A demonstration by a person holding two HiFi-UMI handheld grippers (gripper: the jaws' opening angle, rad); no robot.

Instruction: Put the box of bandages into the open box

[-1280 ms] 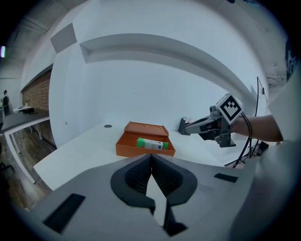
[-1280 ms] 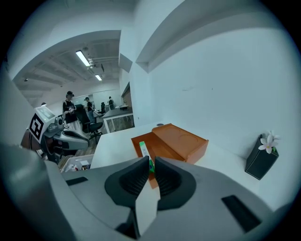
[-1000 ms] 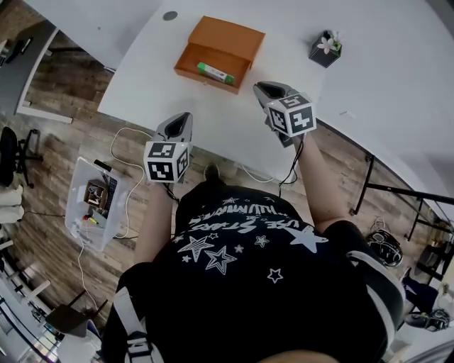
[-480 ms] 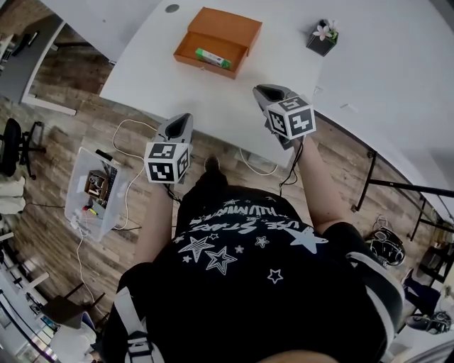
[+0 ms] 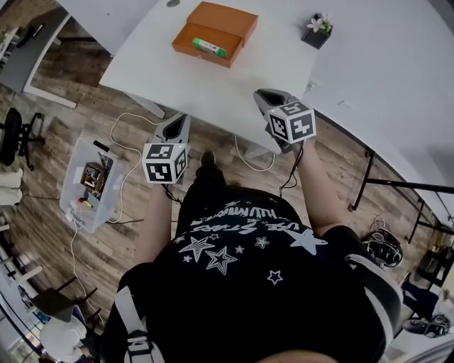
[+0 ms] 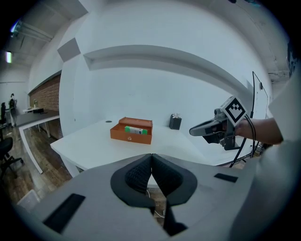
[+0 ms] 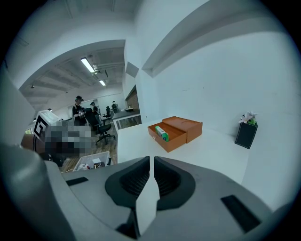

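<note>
The orange box (image 5: 221, 21) sits at the far side of the white table (image 5: 213, 92) with its drawer pulled open toward me. A green and white box of bandages (image 5: 209, 48) lies inside the drawer; it also shows in the left gripper view as the bandage box (image 6: 135, 130) and in the right gripper view as the bandage box (image 7: 162, 133). My left gripper (image 5: 177, 117) hangs shut and empty over the floor, just off the table's near edge. My right gripper (image 5: 261, 92) is shut and empty at the table's near edge, well short of the box.
A small dark pot with a flower (image 5: 316, 32) stands on the table right of the box. On the floor at the left are a clear plastic bin (image 5: 89, 191), cables (image 5: 124, 138) and an office chair (image 5: 14, 142). Black table legs (image 5: 369, 184) stand at the right. People (image 7: 77, 110) are far off in the room.
The table and the orange box have slid up and away in the head view. Both grippers stay shut and now sit at or off the table's near edge.
</note>
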